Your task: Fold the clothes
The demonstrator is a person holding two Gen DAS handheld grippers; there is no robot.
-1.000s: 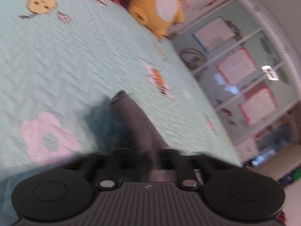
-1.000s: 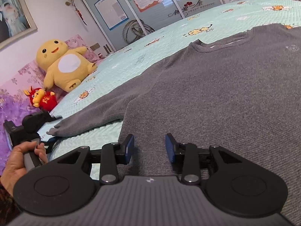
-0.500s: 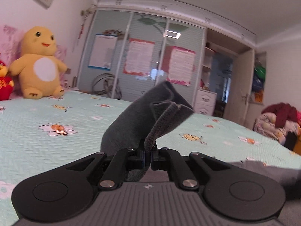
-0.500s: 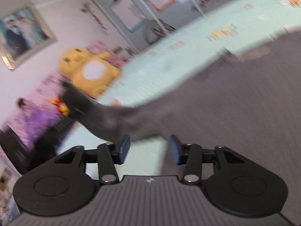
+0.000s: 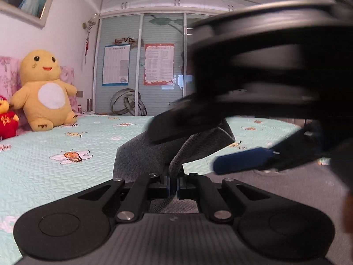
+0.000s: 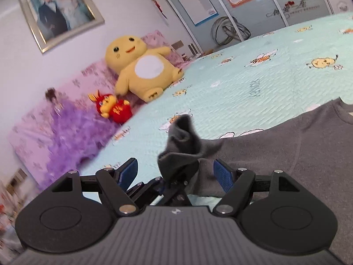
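Sweater cuff (image 5: 176, 163) sits pinched in the clenched jaws of the left gripper (image 5: 174, 186) at the lower middle of the left wrist frame, lifted off the bed. In the right wrist view that same cuff (image 6: 181, 141) bunches up between the blue pads of the right gripper (image 6: 175, 173), whose jaws stand released with nothing in them. The two tools are very close: the right gripper looms blurred across the upper right of the left view. I judge the main risk to be a collision or a snag of the knit on the open pads, which could tug the sleeve (image 5: 141, 154) free or twist it. A thin pinch on ribbed edge could also slip and drop the sleeve short of the body. Farther back, the grey sweater (image 6: 286, 145) lies spread flat on the mint quilted bed (image 6: 242, 84), its collar towards the right edge of the frame. The fabric looks soft, matte and limp.
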